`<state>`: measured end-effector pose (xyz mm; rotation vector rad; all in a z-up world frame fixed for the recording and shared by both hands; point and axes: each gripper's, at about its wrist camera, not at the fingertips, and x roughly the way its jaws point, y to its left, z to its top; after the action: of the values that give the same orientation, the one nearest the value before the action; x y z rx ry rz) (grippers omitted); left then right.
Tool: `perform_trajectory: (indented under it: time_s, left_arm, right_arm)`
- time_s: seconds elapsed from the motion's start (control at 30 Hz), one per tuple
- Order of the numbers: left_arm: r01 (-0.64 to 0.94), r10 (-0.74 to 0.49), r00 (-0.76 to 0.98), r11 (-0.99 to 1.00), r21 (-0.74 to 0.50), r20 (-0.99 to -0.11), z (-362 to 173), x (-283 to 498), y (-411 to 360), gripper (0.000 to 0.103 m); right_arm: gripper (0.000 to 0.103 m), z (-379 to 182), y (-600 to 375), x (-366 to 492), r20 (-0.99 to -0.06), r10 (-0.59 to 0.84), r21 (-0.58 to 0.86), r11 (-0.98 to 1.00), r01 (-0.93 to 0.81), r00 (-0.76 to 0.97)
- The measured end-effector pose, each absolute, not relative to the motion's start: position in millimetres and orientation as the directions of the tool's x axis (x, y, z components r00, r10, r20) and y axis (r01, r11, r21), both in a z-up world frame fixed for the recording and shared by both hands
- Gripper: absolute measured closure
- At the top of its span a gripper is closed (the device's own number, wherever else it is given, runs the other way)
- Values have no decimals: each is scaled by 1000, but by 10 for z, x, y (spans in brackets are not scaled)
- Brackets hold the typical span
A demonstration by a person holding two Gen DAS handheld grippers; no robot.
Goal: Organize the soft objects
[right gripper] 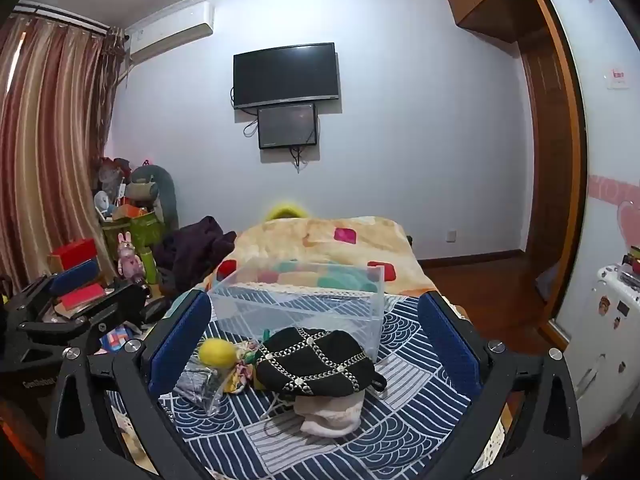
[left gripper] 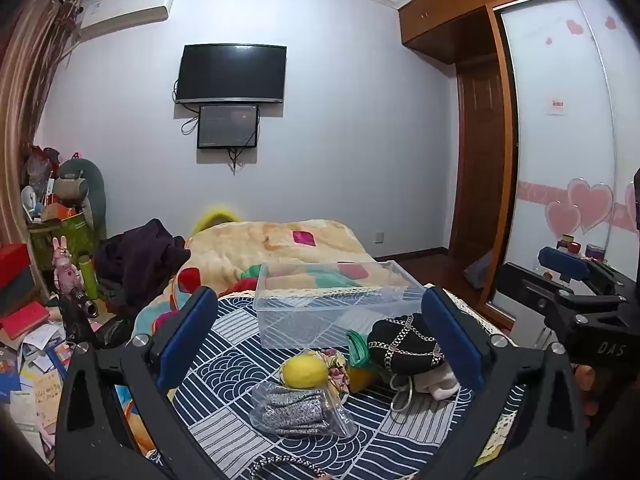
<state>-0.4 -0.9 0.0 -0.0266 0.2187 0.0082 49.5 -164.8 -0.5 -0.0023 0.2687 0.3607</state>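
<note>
A clear plastic bin (left gripper: 336, 304) (right gripper: 304, 300) stands empty on the blue patterned cloth (left gripper: 224, 420) (right gripper: 404, 400) on the bed. In front of it lies a heap of soft items: a black hat with chain trim (left gripper: 404, 344) (right gripper: 316, 362), a yellow ball (left gripper: 304, 372) (right gripper: 218, 354), a grey item in a clear bag (left gripper: 296, 410) (right gripper: 200, 386), a white cloth (left gripper: 438, 386) (right gripper: 330, 412) and a green piece (left gripper: 357, 346). My left gripper (left gripper: 320, 332) is open above the heap. My right gripper (right gripper: 316, 336) is open over the hat. Both are empty.
A blanket with coloured squares (left gripper: 280, 244) (right gripper: 320, 240) covers the bed behind the bin. Dark clothes (left gripper: 140, 256) and cluttered boxes (left gripper: 16, 280) lie at the left. A wardrobe with sliding doors (left gripper: 560, 140) stands at the right. The other gripper shows at each view's edge.
</note>
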Motion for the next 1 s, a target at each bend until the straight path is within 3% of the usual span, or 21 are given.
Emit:
perform_trajectory:
  time_s: [1.0]
  left_arm:
    - [4,-14,979,999,-50,-204,46,-34,0,0]
  right_arm:
    - [0,59,-1677,436,-234,349,63,937,-344,907]
